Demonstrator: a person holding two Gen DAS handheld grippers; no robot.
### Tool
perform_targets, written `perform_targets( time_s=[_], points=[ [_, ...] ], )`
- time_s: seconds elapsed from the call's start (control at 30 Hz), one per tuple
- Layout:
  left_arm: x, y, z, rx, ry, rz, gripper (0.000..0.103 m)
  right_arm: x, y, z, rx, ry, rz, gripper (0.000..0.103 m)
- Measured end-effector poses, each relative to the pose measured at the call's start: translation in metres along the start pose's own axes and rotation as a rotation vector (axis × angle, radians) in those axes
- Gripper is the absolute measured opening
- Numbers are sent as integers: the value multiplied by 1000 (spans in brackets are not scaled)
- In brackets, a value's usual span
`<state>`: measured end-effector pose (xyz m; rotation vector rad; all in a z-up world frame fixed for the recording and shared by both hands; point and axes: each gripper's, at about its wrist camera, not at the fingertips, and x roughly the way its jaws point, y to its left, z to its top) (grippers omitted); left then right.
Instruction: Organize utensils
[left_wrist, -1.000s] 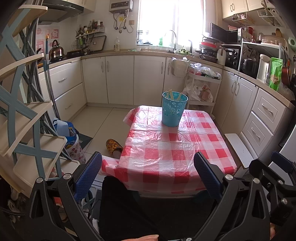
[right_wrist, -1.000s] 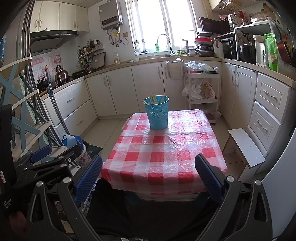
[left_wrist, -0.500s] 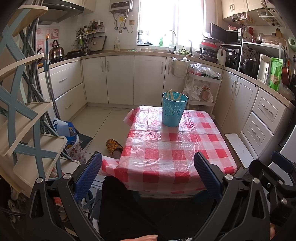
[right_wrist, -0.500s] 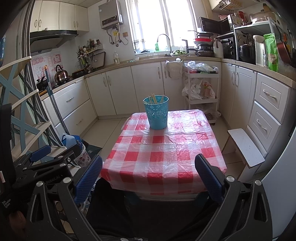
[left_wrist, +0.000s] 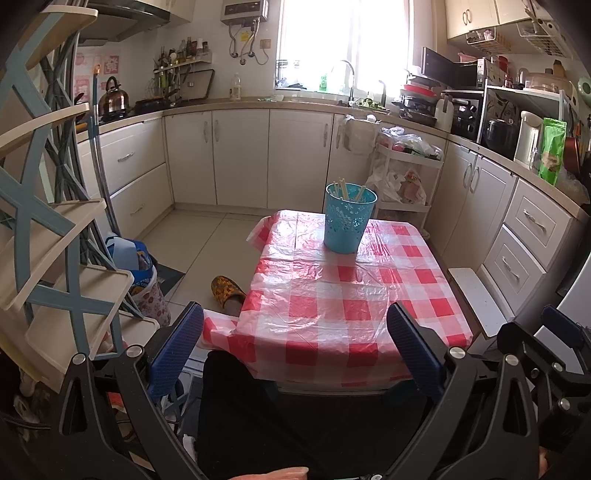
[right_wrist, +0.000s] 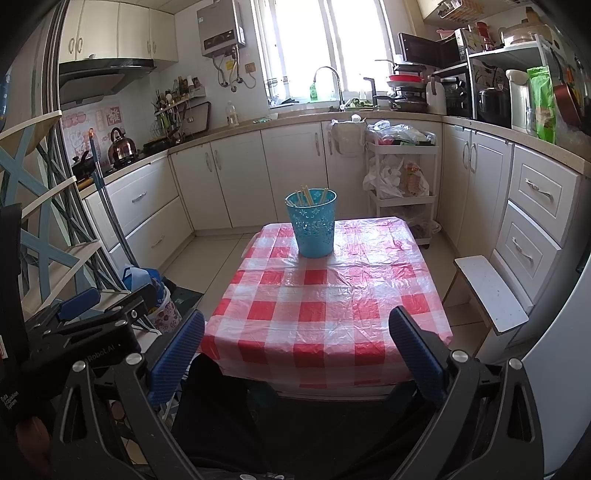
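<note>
Left gripper (left_wrist: 295, 339), right gripper (right_wrist: 295, 338): jaws spread wide, nothing held, near edge of red-checked plastic-covered surface (right_wrist: 328, 299). Pale wooden chopsticks (right_wrist: 308, 195) upright inside perforated turquoise plastic bucket (right_wrist: 312, 223), far end.

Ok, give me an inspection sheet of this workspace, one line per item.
Surface: table with red checked cloth, plastic film wrinkled.
Job's things: blue basket upright at the far end, chopsticks standing inside.
Clutter: nothing seen on the cloth.
Grippers: left gripper and right gripper open, empty, short of the table.
Cables: nothing seen.
Surroundings: slipper on the floor, white stool beside the table.
</note>
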<state>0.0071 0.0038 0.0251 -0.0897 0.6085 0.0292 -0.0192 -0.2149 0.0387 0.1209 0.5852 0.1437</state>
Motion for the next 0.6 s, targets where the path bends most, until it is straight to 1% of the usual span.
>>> perform_targets(
  time_s=[0.07, 0.13, 0.23, 0.3, 0.4, 0.5, 0.6],
  points=[
    [-2, -2, -1, 12, -22, -19, 95, 0, 0, 0, -1, 4, 2, 96],
    [-6, -5, -2, 40, -53, -10, 95, 0, 0, 0, -10, -3, -6, 96],
    [-9, -10, -2, 63, -74, 16, 95, -8, 4, 1, -34, -48, -35, 96],
    [-9, -13, -2, 73, -77, 28, 95, -14, 4, 1, -51, -79, -48, 96],
    [-7, -15, 2, 65, -85, 40, 95, -16, 4, 3, -74, -96, -53, 96],
    [-1, -20, 6, 69, -89, 41, 95, -10, -5, 6, -57, -91, -65, 96],
    [8, -22, 6, 74, -67, 37, 95, 1, -12, 10, -27, -71, -66, 96]
  ],
)
